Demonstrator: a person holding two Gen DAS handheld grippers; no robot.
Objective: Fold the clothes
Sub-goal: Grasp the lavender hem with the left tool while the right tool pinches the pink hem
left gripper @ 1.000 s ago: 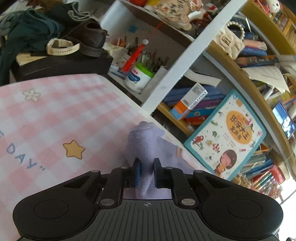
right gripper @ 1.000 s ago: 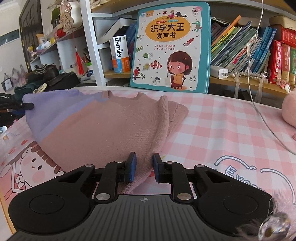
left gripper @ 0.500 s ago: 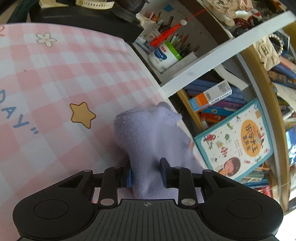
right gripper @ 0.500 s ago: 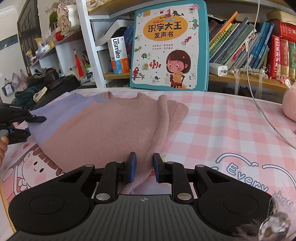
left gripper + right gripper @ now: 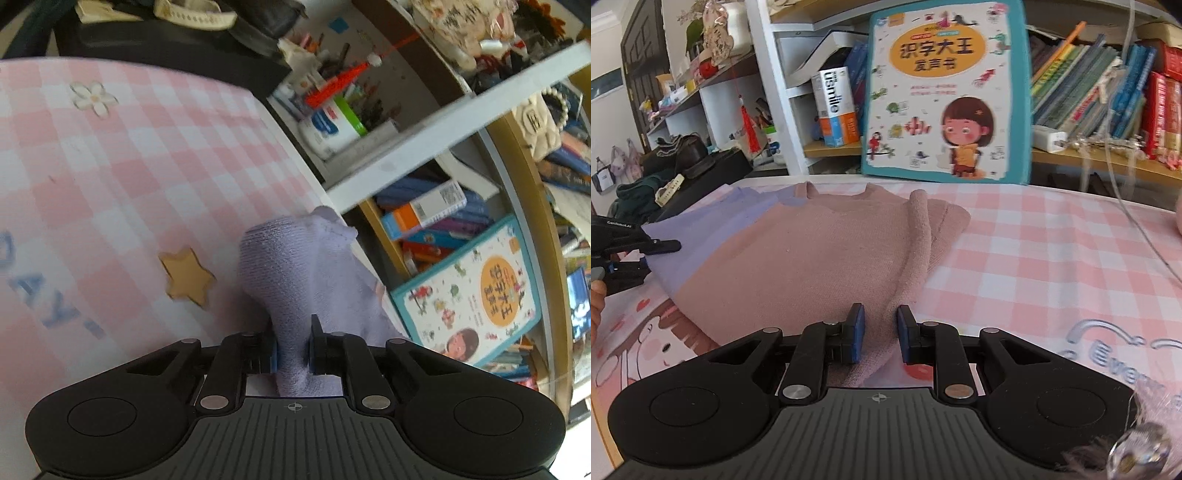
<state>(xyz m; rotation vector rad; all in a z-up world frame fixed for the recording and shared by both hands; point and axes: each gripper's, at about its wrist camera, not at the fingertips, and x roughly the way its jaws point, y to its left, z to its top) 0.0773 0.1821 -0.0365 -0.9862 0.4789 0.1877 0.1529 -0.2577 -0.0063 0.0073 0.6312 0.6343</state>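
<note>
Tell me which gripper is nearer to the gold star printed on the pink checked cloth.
Left. The left gripper, closing on the sweater's lilac end, sits just beside the gold star. The right gripper holds the sweater's pink hem across the garment; no star shows near it.

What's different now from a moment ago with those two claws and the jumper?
The left claw briefly loosened on the lilac knitted sleeve and is closing on it again, having carried it lower toward the pink checked tablecloth. The right claw still pinches the pink knitted jumper hem, barely shifted.
</note>
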